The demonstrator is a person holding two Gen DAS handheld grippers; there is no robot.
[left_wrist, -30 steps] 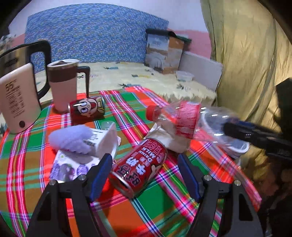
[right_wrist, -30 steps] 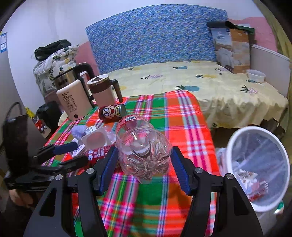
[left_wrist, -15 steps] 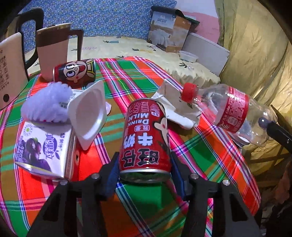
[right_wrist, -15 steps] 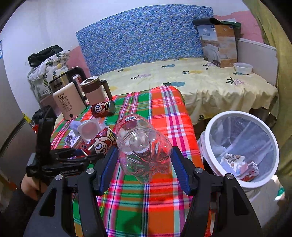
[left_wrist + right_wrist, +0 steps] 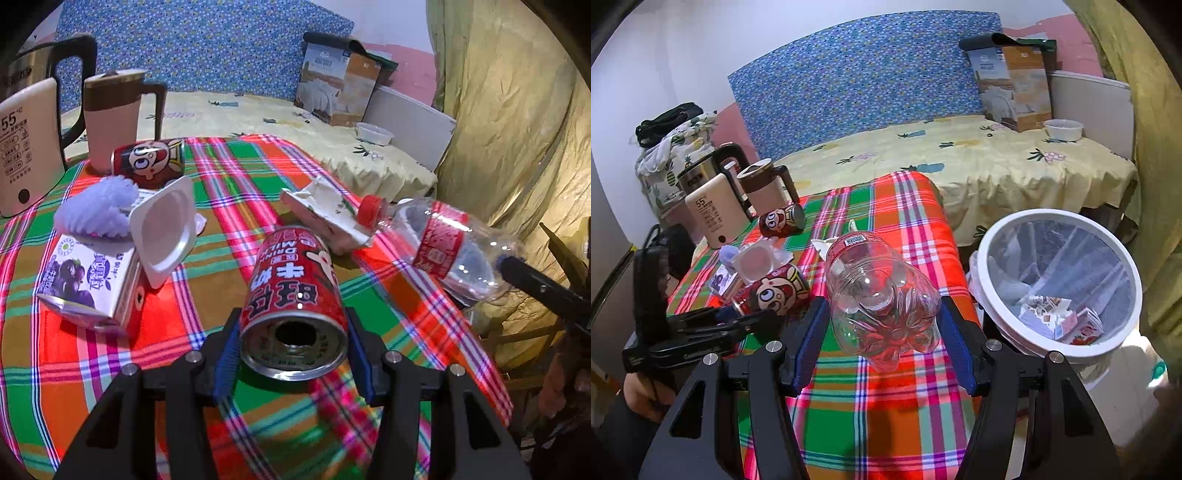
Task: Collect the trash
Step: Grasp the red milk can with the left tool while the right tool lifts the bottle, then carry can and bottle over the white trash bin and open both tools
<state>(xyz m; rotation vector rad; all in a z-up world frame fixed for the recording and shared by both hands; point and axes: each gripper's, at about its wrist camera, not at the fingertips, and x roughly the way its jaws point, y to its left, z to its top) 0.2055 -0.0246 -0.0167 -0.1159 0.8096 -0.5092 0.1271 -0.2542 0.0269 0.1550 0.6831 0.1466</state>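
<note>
Left wrist view shows the left gripper (image 5: 293, 349) clamped around a red milk can (image 5: 295, 295) and the right gripper (image 5: 882, 341) gripping a clear bottle (image 5: 881, 295), either slick cylinder liable to slip before reaching the bin (image 5: 1060, 218) at three o'clock.

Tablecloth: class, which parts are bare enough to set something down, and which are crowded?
Bare: the near strip of the tablecloth in front of the bottle, and the far end toward the bed. Crowded: the side by the kettle, with a can, a cup and a carton.
</note>
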